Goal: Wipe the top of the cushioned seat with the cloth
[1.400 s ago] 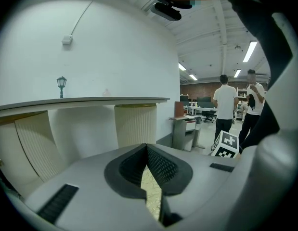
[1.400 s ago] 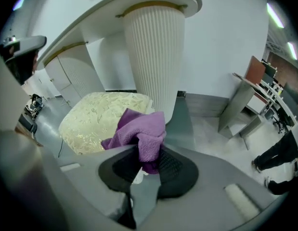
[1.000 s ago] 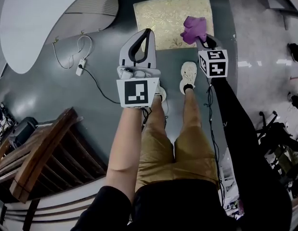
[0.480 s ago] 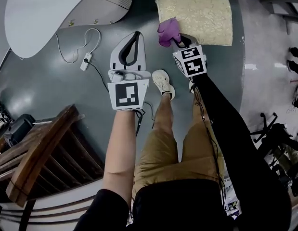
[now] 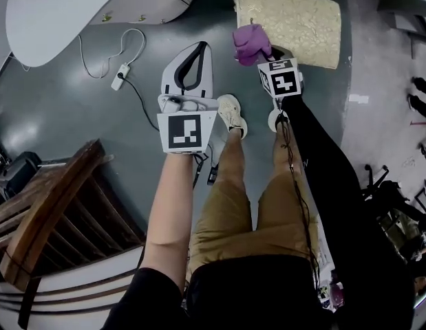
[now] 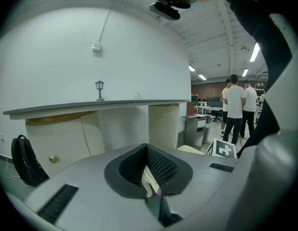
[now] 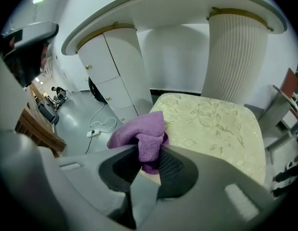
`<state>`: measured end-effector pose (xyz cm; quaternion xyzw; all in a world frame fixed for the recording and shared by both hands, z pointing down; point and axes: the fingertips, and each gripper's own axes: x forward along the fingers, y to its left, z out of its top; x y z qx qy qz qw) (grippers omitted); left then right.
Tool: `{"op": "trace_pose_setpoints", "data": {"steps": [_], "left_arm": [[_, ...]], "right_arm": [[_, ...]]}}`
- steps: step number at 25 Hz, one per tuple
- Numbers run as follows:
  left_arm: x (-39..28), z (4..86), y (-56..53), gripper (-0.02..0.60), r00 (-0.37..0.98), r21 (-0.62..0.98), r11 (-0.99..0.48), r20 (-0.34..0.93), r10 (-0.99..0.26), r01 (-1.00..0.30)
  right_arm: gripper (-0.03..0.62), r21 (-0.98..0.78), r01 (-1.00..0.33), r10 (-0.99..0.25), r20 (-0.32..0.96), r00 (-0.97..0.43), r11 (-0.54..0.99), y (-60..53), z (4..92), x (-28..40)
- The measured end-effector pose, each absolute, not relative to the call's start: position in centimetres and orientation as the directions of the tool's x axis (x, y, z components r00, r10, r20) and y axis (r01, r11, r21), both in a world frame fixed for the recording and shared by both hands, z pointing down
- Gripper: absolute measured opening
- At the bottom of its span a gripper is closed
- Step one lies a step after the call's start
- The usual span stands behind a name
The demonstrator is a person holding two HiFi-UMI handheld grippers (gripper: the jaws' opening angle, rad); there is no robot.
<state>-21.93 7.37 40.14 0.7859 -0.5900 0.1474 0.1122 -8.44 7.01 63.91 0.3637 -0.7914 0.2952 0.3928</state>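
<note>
Right gripper [image 5: 259, 52] clamped on bunched purple cloth [image 5: 250, 42] at near-left corner of cushioned seat [image 5: 302, 16], black-sleeved arm stretched forward; left gripper [image 5: 197, 50] jaws together on nothing, bare forearm out over grey floor [image 5: 96, 136]; cubes carry black-and-white square markers [image 5: 184, 132].

cloth [image 5: 250, 43]: plain purple.
cushioned seat [image 5: 305, 19]: cream-gold with a paler leaf-and-vine pattern, top right of the frame.
left gripper [image 5: 198, 47]: pale grey shell, black ribbed pads, black-and-white square marker.
right gripper [image 7: 149, 152]: grey shell, black pads, black-and-white markers.
floor [image 5: 75, 136]: dull blue-grey.
shorts [image 5: 233, 212]: tan.
wooden chair [image 5: 54, 218]: brown, lower left.
</note>
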Motion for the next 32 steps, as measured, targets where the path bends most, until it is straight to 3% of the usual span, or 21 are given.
{"op": "trace_pose_setpoints", "data": {"steps": [19,26,32], "left_arm": [[-5.1,39.3,1.5,0.008,0.386,0.005,-0.413,0.365,-0.847,-0.911],[0.7,38.6,-0.4,0.006,0.400,0.011,-0.422,0.344,-0.849,-0.906],[3.4,39.4,-1.0,0.006,0.403,0.016,-0.425,0.354,-0.844,-0.905]], "right_arm": [[0.077,-0.096,-0.918,-0.425,0.865,-0.268,0.384,2.9,63.7,15.2],[0.075,-0.076,-0.952,-0.393,0.899,-0.195,0.298,2.6,64.9,24.1],[0.076,-0.153,-0.963,-0.382,0.895,-0.231,0.222,3.3,66.3,27.4]]}}
